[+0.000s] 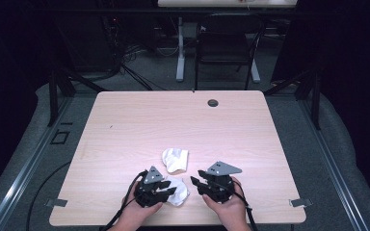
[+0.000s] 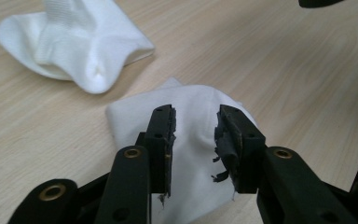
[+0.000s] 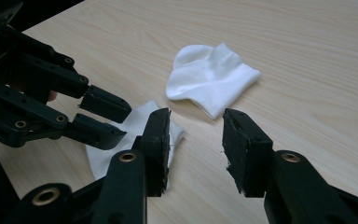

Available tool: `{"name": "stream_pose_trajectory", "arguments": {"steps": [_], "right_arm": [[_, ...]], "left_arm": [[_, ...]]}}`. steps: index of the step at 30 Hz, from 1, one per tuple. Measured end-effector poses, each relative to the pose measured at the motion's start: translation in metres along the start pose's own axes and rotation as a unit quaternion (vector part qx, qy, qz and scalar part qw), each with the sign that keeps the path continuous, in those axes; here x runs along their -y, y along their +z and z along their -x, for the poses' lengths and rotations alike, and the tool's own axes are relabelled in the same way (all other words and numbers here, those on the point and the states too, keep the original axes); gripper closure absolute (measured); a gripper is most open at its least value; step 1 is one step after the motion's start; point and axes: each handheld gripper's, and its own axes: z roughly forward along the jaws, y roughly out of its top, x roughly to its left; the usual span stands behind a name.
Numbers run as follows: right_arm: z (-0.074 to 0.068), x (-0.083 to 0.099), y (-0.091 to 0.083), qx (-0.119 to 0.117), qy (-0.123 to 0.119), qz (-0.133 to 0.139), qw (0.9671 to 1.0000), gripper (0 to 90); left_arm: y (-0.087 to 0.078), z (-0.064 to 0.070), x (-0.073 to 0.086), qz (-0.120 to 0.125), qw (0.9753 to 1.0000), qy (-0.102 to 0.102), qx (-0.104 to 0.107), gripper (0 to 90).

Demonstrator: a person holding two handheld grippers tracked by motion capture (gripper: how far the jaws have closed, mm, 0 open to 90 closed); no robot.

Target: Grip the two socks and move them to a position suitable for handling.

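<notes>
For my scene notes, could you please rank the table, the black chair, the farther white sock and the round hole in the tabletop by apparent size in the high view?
1. table
2. black chair, though it stands farther from the camera
3. farther white sock
4. round hole

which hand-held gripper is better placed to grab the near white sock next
Left, probably. The left hand-held gripper hangs open right over the near sock, jaws either side of the fabric. The right hand-held gripper is open over bare table beside it.
</notes>
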Motion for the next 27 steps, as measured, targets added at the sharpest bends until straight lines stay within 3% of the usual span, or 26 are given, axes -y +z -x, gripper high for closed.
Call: {"name": "stream_pose_trajectory", "arguments": {"steps": [2,5,7,9,13,15,20,23,27], "right_arm": [[0.004,0.004,0.001,-0.005,0.013,0.000,0.9999,61.4],[0.007,0.011,0.009,-0.006,0.012,-0.018,0.9998,61.6],[0.008,0.014,0.017,-0.023,0.027,-0.029,0.9990,61.7],[0.008,0.015,0.018,-0.024,0.025,-0.031,0.9989,61.7],[0.005,0.015,0.020,-0.024,0.016,-0.032,0.9991,61.7],[0.003,0.016,0.021,-0.029,0.014,-0.039,0.9987,61.9],[0.000,0.017,0.025,-0.024,0.000,-0.043,0.9988,65.0],[-0.002,0.019,0.028,-0.022,-0.016,-0.062,0.9977,71.9],[-0.003,0.020,0.031,-0.037,-0.008,-0.079,0.9961,81.1]], "left_arm": [[0.004,0.003,0.001,-0.007,1.0000,0.005,0.003,68.4],[0.009,0.006,0.002,-0.016,0.9998,0.008,0.002,71.2],[0.012,0.006,0.003,-0.024,0.9996,0.013,0.004,73.3],[0.017,0.007,0.006,-0.033,0.9992,0.020,0.001,73.9],[0.019,0.008,0.008,-0.026,0.9992,0.030,-0.009,78.8],[0.017,0.007,0.007,-0.029,0.9992,0.027,-0.010,86.4],[0.014,0.004,0.006,-0.020,0.9996,0.017,-0.011,89.6],[0.008,0.000,0.004,-0.007,1.0000,0.004,-0.003,89.9],[0.001,-0.002,0.002,0.007,1.0000,-0.002,0.003,89.9]]}}
